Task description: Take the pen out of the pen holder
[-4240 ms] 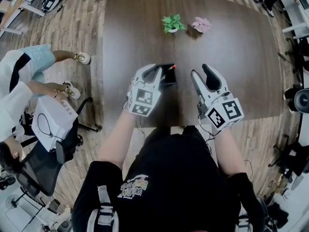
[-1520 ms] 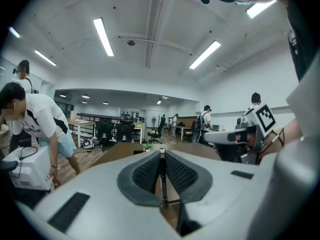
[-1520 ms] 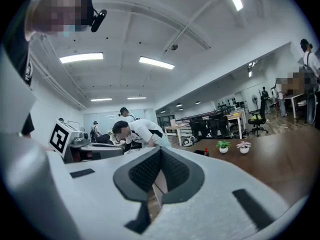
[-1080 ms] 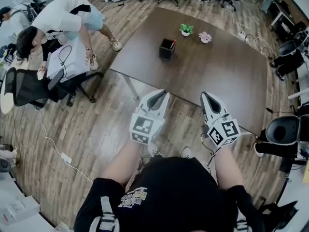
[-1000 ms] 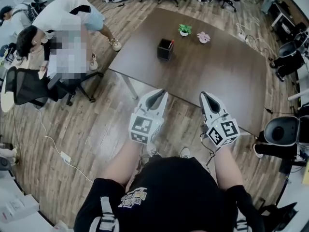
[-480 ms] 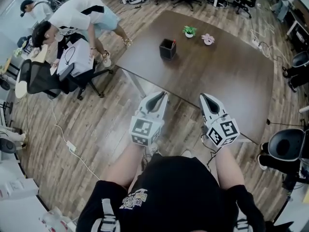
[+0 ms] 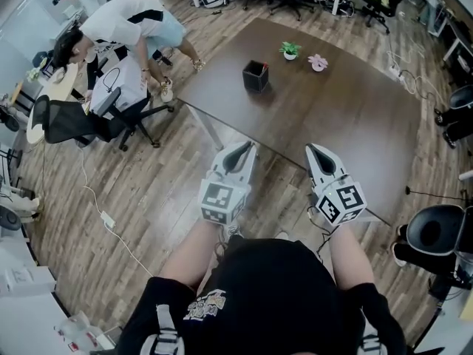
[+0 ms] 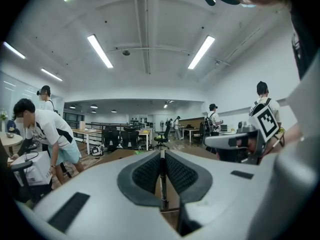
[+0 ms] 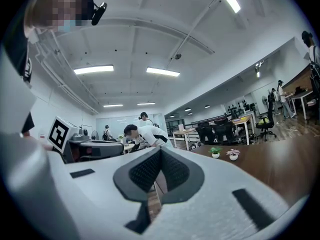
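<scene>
Reporting both tools shut and empty: the left gripper (image 7: 236,154) is seen in its own view with pads closed on each other and nothing between them, and the right gripper (image 7: 318,157) likewise. Both are held about level, side by side, over the wood floor just short of the table (image 7: 347,124) near edge. The pen holder (image 7: 256,76) is found well ahead of them on the tabletop, almost on the left gripper's pointing line and off to the left of the right gripper's, so the left is judged the nearer hand. The pen itself is too small to be resolved; if standing in the holder, its long axis is presumed roughly upright, so a reach forward and a top-down or side pinch would be called for. Two small potted plants (image 7: 290,49) are seen beyond the holder. Against the earliest frame: both grippers were then over the table with jaws apart, the left right beside the holder and a red-tipped pen visible in it; now the jaws are closed and the holder is far out of reach.
</scene>
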Motion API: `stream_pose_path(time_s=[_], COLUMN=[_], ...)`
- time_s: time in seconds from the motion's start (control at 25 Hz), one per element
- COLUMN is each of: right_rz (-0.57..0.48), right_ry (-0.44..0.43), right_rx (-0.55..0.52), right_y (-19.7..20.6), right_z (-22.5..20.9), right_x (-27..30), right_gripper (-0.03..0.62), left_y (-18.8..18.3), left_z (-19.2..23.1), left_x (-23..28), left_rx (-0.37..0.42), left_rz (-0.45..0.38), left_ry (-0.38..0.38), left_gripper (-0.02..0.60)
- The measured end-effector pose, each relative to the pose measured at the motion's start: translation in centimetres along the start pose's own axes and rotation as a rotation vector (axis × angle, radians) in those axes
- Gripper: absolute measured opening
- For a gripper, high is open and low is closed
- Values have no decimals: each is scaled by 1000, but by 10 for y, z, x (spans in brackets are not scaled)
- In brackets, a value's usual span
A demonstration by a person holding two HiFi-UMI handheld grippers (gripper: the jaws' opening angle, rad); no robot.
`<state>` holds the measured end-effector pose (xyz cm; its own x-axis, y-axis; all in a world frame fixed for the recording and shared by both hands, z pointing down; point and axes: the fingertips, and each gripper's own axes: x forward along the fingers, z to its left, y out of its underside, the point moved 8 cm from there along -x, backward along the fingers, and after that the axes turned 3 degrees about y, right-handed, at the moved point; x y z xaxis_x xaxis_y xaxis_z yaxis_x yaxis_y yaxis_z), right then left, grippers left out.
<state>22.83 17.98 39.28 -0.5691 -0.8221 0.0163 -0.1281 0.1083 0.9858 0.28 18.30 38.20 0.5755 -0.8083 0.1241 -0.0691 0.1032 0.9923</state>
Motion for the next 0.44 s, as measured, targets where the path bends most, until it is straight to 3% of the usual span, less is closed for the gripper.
stream_pose_path(time_s=[0.44], right_rz=[4], right_ry=[2], right_rx=[1], right_y=[-1], right_z=[-1], right_x=[5], right_gripper=[3], left_y=[0], left_z=[5], left_x=[4], left_rx=[-4], left_rz=[-2], left_ry=[-3], left_gripper=[25])
